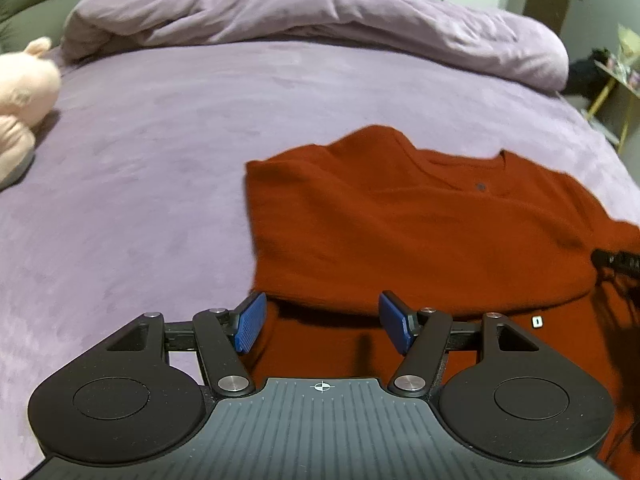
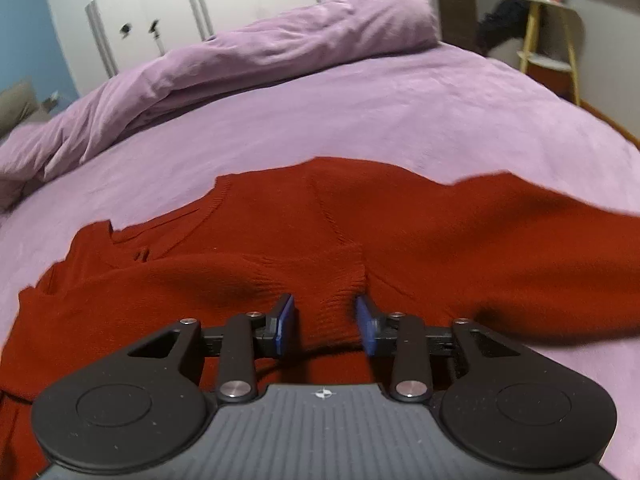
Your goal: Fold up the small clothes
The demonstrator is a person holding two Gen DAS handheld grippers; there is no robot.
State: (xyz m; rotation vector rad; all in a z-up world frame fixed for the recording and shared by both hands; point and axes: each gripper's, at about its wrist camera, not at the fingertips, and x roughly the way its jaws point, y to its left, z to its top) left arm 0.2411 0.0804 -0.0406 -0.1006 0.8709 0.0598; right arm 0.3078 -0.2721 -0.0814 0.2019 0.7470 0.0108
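The right gripper (image 2: 326,322) hovers low over a red sweater (image 2: 280,248) on a purple bed (image 2: 400,120), its blue pads slightly parted on either side of a ribbed cuff without visibly pressing it. The left gripper (image 1: 322,322) stands wide open and empty above the sweater's near edge. The sweater lies spread across the bed, 1 sleeve apparently drawn in over the body, the other sleeve reaching out to the right in the right wrist view. Judging from this, folding has only begun: the second sleeve and the body remain to be folded. A rumpled duvet (image 1: 320,12) lies beyond, a pink plush toy (image 1: 24,92) at the left.
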